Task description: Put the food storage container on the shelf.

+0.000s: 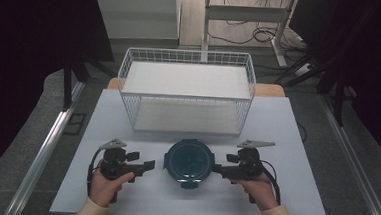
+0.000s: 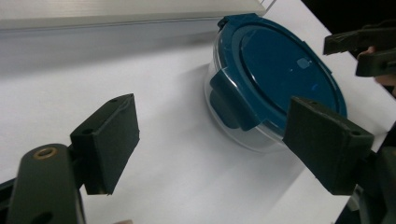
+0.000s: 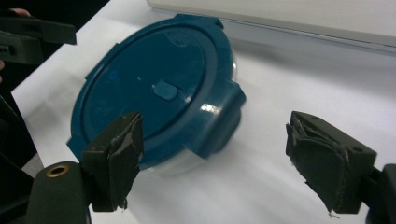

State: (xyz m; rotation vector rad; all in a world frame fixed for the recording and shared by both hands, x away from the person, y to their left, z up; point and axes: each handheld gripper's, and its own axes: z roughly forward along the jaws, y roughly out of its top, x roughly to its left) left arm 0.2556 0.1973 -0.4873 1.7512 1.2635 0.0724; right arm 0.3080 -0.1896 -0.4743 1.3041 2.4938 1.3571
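Two black hand-held grippers, cream cuffs behind them

The left gripper (image 1: 142, 165) and right gripper (image 1: 218, 168) are matte black, each topped by a grey three-cornered plate and trailing a black cable (a brass-coloured rivet shows at each jaw's base); the right gripper's pads (image 3: 327, 163) are ragged, and both sleeves (image 1: 88, 212) are cream.

The right gripper (image 3: 212, 163) holds its two black jaws wide apart over the white table (image 3: 275, 93), the round container (image 3: 154, 93) with its blue clip-on lid lying just beyond the left jaw — the other gripper (image 3: 35, 39) at far left.
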